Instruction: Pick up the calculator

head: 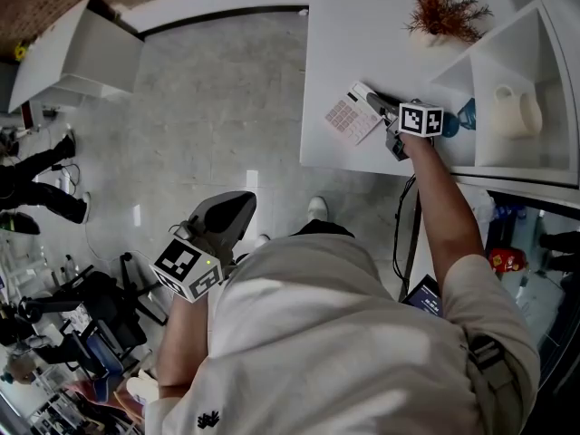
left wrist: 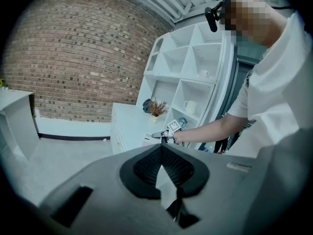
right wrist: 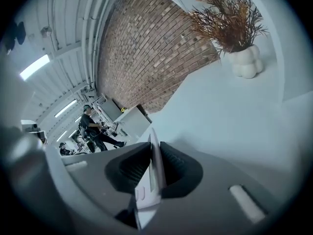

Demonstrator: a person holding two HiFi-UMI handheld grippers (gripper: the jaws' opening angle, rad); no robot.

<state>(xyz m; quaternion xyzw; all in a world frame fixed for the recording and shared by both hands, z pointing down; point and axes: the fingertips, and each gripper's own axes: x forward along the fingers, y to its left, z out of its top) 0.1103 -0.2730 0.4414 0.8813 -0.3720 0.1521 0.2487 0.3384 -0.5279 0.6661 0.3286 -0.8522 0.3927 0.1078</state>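
The right gripper reaches over the table's near edge, jaws drawn to a narrow gap and clamped on one end of the calculator, which sits edge-on between the pads. Its other end juts past the tips, low over the table. The left gripper hangs off the table over the floor, jaws together, empty

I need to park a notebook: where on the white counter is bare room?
Bare: the left strip of the counter, between its left edge and the plant, down to the calculator. Crowded: the right side, with the shelf holding the mug and the right claw shut on the calculator.
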